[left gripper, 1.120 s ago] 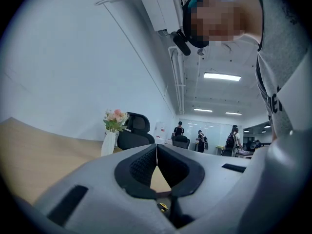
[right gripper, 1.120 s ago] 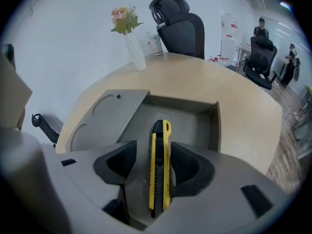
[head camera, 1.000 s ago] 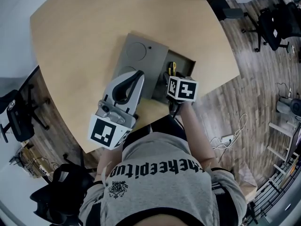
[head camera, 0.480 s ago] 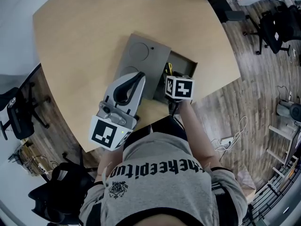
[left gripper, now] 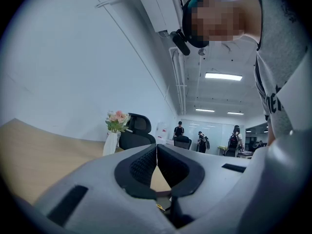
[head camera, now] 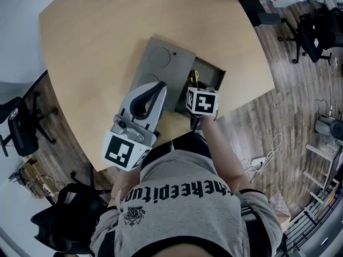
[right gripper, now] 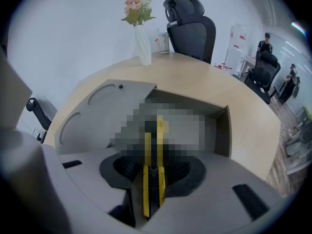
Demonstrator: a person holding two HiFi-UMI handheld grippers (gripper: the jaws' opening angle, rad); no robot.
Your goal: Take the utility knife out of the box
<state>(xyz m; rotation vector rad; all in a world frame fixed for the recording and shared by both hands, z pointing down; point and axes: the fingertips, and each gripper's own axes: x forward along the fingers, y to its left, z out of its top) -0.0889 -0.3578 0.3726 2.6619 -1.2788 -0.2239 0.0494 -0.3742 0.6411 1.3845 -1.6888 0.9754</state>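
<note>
Right gripper view showed our right claw point(right gripper: 152, 165) clamped on the yellow-and-black utility knife point(right gripper: 146, 191), its jaws having just been closing. The knife stood inside the open grey box point(right gripper: 222, 130) on the bench point(right gripper: 243, 106). We held our left claw point(left gripper: 156, 155) level nearby, jaws together and empty.

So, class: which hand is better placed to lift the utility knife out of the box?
Right. The right claw has just been closing on the yellow-and-black utility knife inside the grey box; the left claw is shut, empty, outside it.
</note>
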